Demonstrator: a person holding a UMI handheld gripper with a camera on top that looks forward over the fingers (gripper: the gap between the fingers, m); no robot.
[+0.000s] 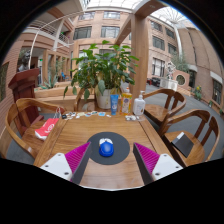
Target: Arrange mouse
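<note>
A blue mouse (106, 148) sits on a round dark mouse mat (112, 152) on the wooden table (85, 130). My gripper (111, 158) is open and empty. Its pink pads (76, 157) stand wide apart on either side of the mat. The mouse rests on the mat between the fingers, with a clear gap at each side.
A red object (47, 128) lies on the table to the left. Bottles (127, 103) and a potted plant (100, 72) stand at the table's far end. Wooden chairs (25, 122) flank the table on both sides; another chair (185, 128) is on the right.
</note>
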